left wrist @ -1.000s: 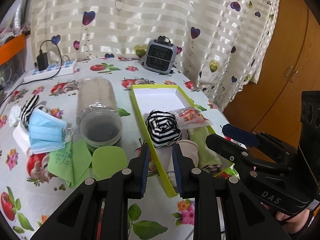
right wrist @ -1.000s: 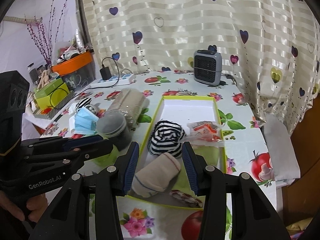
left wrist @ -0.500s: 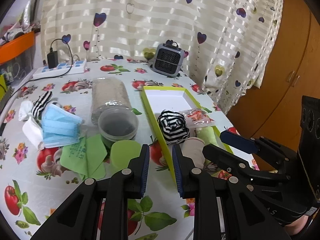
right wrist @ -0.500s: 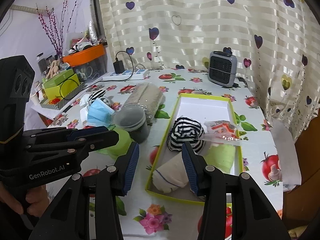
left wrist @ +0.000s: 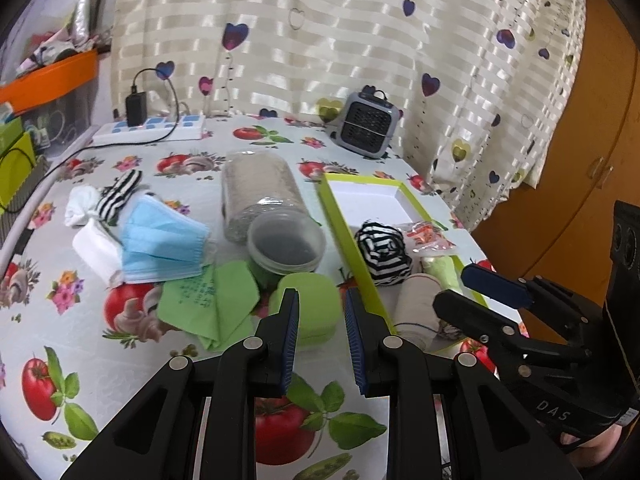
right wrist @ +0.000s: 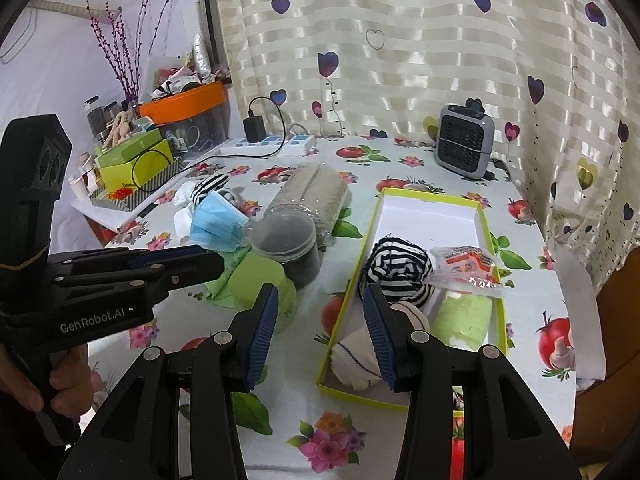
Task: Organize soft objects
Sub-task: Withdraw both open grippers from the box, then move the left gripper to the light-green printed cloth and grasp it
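A lime-edged box (left wrist: 365,196) (right wrist: 489,228) holds a striped sock ball (left wrist: 383,251) (right wrist: 396,266), a beige sock roll (left wrist: 416,300) (right wrist: 360,356), a light green cloth (right wrist: 464,316) and a small plastic packet (right wrist: 468,266). Left of the box lie blue face masks (left wrist: 160,244) (right wrist: 218,224), a green cloth (left wrist: 212,300), a green soft pad (left wrist: 314,304) (right wrist: 268,280), a striped sock (left wrist: 120,196) and white cloths (left wrist: 94,248). My left gripper (left wrist: 319,300) is open and empty above the green pad. My right gripper (right wrist: 319,300) is open and empty, beside the box's left edge.
A clear jar (left wrist: 272,216) (right wrist: 296,228) lies on its side between the masks and the box. A grey heater (left wrist: 366,126) (right wrist: 464,146) and a power strip (left wrist: 152,130) stand at the back. Boxes and an orange bin (right wrist: 184,102) stand at far left. The table edge runs just right of the box.
Both grippers have pulled back and shifted left, so the box and jar look farther off. The right gripper now shows the table left of the box between its fingers. Both stay open.
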`<action>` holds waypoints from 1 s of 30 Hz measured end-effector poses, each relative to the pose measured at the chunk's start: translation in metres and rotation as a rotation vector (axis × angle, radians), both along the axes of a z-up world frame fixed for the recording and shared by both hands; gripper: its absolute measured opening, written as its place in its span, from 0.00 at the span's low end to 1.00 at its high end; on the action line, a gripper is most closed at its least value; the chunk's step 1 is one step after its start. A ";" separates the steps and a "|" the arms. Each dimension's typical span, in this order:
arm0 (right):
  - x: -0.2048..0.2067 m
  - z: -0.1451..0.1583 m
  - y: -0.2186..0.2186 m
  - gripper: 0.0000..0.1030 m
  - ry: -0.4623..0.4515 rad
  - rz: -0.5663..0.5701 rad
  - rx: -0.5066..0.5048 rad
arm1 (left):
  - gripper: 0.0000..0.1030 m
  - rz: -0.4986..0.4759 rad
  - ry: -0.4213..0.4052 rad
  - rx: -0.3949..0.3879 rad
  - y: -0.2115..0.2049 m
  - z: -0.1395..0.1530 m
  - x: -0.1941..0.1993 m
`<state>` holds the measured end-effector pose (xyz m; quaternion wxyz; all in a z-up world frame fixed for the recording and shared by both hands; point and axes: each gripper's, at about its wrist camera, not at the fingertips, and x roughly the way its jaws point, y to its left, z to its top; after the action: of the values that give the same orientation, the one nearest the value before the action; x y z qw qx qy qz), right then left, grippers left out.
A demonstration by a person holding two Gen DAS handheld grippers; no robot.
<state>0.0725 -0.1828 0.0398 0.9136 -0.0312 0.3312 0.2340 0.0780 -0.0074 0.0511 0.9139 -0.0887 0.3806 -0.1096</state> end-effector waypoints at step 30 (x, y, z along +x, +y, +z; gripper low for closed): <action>0.021 -0.012 0.026 0.46 0.036 0.073 0.004 | 0.40 0.144 0.158 0.030 0.072 -0.078 0.048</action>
<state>0.0936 -0.1573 0.0275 0.8985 -0.0371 0.3455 0.2683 0.1257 0.0648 -0.0265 0.8878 -0.1107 0.4457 -0.0304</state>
